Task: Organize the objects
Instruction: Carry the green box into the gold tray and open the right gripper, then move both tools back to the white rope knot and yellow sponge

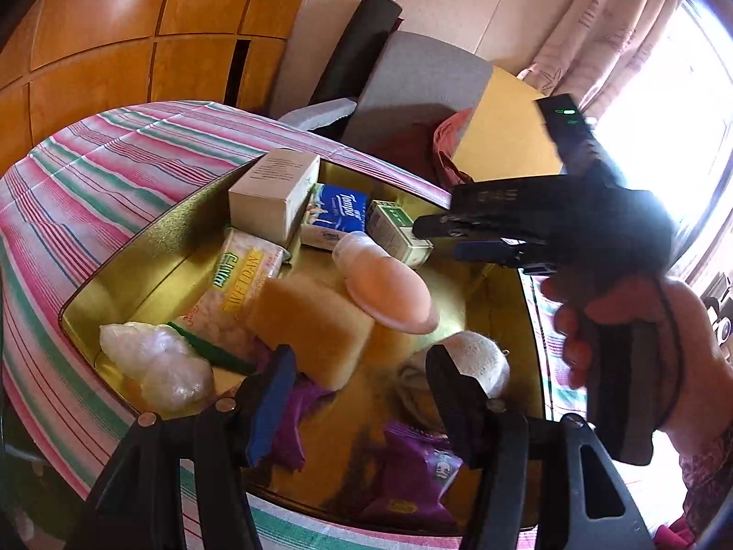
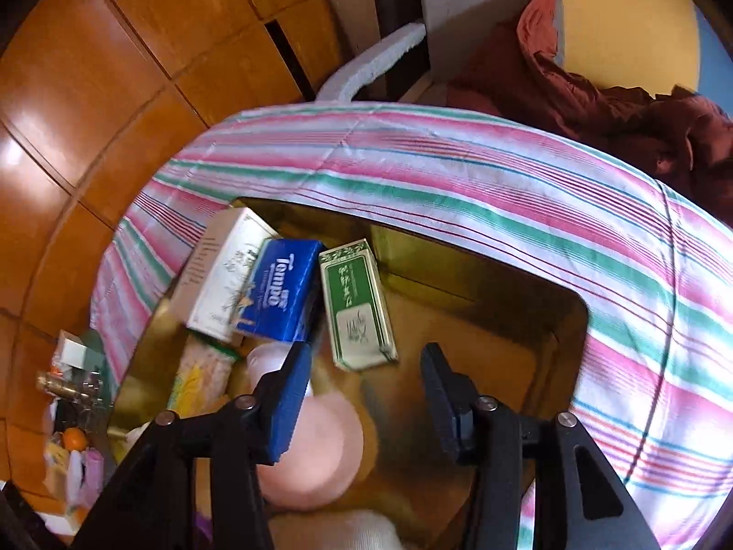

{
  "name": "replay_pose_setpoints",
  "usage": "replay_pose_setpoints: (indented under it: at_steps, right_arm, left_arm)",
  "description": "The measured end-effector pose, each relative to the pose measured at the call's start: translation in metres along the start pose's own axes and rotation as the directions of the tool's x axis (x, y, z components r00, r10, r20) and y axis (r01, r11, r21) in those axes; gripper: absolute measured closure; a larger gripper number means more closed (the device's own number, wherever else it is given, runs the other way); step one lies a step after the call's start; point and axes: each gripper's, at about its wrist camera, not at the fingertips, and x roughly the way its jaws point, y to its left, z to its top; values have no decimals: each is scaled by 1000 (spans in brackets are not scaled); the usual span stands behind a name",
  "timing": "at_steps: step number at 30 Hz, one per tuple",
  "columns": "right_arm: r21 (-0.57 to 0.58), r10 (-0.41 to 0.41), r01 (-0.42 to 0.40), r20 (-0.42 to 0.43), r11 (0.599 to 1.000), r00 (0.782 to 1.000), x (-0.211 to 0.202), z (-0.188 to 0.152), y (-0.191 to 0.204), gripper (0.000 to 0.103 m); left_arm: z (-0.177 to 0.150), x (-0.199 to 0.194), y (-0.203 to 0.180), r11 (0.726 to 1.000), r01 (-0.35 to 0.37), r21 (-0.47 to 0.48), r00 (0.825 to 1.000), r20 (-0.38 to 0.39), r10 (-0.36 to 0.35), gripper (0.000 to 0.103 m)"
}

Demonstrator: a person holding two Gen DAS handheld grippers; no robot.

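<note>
While right tongs gape empty, green box just beyond, left tongs released.

We see a glossy gold metal tin that mirrors what lies in it, set on smooth striped cloth. Inside lie a rough, porous sponge, a matt cardboard box and a crinkled plastic-wrapped tissue pack. Behind stand polished wood panels.

Striped cloth over tabletop, wooden cabinet panels behind, grey cushion, dark red fabric heap, pink curtain by bright window.
</note>
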Motion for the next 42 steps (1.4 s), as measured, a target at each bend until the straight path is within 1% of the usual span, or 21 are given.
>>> replay_pose_setpoints:
  at_steps: [4, 6, 8, 11, 13, 18, 25, 32, 35, 38, 40, 42]
  right_arm:
    - [-19, -4, 5, 59, 1000, 998, -28, -17, -5, 47]
    - [-37, -19, 22, 94, 999, 995, -45, -26, -9, 46]
    - [-50, -35, 42, 132, 998, 991, -62, -38, -15, 39]
    - [-61, -84, 95, 162, 994, 983, -82, -56, -29, 35]
    - [-46, -110, 118, 153, 992, 982, -90, -66, -42, 35]
    - [29, -185, 183, 104, 983, 977, -101, -98, -92, 35]
    - [149, -246, 237, 46, 960, 968, -123, -144, -167, 35]
    - [222, -347, 325, 65, 919, 936, -156, -164, -224, 30]
    - [241, -396, 369, 74, 898, 915, -169, -167, -247, 27]
    - [262, -441, 409, 77, 874, 894, -177, -168, -271, 27]
    - [300, -455, 413, 86, 860, 886, -184, -170, -285, 27]
    - [365, -463, 398, 106, 841, 880, -192, -176, -302, 26]
  left_arm:
    - [-4, -2, -10, 999, 14, 30, 1000, -6, -14, 43]
    - [-6, -4, -17, 998, 47, 49, 999, -10, -47, 43]
    - [-8, -7, -25, 994, 81, 75, 997, -8, -81, 43]
    - [-14, -12, -41, 986, 98, 133, 995, -4, -98, 43]
    - [-19, -13, -52, 980, 108, 167, 994, -8, -108, 43]
    - [-34, -17, -77, 959, 152, 237, 988, -33, -149, 43]
    - [-55, -22, -114, 922, 210, 326, 978, -76, -196, 43]
    - [-73, -18, -149, 881, 234, 412, 972, -127, -198, 43]
    - [-77, -17, -164, 861, 238, 449, 971, -136, -198, 43]
    - [-80, -12, -181, 844, 250, 475, 967, -161, -196, 43]
    - [-78, -6, -194, 831, 263, 490, 964, -176, -201, 43]
    - [-75, 3, -210, 820, 280, 499, 958, -199, -206, 43]
